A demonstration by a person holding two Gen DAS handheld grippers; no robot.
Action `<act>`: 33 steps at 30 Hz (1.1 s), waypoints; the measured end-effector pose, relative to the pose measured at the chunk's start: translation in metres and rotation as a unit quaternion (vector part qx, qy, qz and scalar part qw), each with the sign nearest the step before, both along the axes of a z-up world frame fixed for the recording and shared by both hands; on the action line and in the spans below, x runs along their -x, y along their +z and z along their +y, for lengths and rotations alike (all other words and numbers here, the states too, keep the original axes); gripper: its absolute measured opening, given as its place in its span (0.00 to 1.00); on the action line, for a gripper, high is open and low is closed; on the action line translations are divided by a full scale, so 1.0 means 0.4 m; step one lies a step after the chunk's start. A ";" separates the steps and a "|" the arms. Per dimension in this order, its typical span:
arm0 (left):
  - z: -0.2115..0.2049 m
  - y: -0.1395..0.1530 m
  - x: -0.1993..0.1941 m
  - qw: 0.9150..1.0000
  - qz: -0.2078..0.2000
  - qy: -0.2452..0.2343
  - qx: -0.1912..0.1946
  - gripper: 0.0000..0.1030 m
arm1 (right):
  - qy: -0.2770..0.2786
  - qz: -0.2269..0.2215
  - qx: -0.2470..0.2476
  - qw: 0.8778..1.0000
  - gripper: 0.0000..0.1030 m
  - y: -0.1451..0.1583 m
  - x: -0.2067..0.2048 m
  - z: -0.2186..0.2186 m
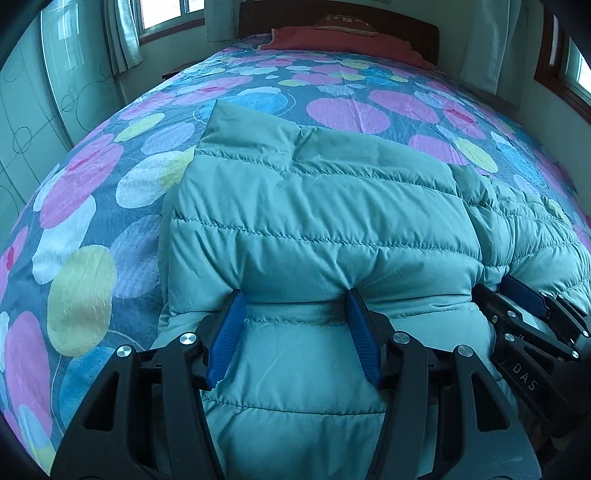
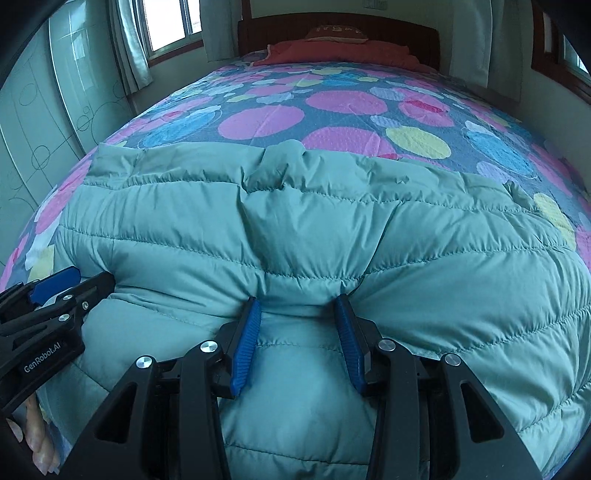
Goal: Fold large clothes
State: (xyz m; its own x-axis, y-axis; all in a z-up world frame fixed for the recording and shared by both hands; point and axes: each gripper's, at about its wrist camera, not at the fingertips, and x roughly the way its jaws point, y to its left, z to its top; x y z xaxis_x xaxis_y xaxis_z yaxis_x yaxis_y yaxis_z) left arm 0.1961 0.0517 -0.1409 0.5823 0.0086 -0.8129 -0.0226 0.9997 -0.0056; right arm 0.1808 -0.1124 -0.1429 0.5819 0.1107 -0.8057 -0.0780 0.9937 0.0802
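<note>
On the bed, over a bedspread (image 1: 92, 229) printed with pink, blue and yellow circles, lies a teal quilted puffer jacket (image 1: 314, 229), spread along the near edge with its padded bands running across both views. Its far edge ends in a flat strip of unquilted fabric (image 1: 243, 125), which may be the collar, though the fisheye view leaves that unsure.

The left gripper (image 1: 295, 295) has a thick roll of the jacket between its blue pads (image 1: 227, 332); the pads press into the padding on both sides and the fabric puckers at their tips, so it is clamped on the jacket. The right gripper (image 2: 299, 301) does the same further along the same edge, its blue pads (image 2: 245, 343) pinching a narrower bunch, with creases radiating from the tips. Each gripper shows in the other's view: the right one (image 1: 524, 295) at the lower right of the left camera, the left one (image 2: 55, 280) at the lower left of the right camera, side by side and close together. Fingertips of the person's hand (image 2: 40, 443) show at the lower left of the right view.

At the head of the bed sit a red blanket (image 1: 343, 40) and a dark wooden headboard (image 1: 406, 26). Curtained windows (image 2: 166, 26) and a pale wardrobe door with circle patterns (image 1: 33, 110) stand to the left.
</note>
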 end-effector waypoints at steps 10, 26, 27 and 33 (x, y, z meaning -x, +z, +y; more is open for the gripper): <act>0.042 0.032 0.025 0.999 0.002 0.029 0.040 0.54 | 0.000 -0.010 0.010 1.000 0.41 -0.003 0.005 0.004; 0.156 0.062 0.067 0.988 -0.017 0.117 0.095 0.58 | -0.001 -0.017 0.011 1.000 0.41 -0.002 0.010 0.006; 0.165 0.062 0.067 0.987 -0.017 0.122 0.103 0.59 | -0.001 -0.017 0.011 1.000 0.41 -0.001 0.010 0.006; 0.211 0.030 0.063 0.975 0.007 0.141 0.169 0.70 | 0.000 -0.018 0.012 1.000 0.41 -0.002 0.010 0.006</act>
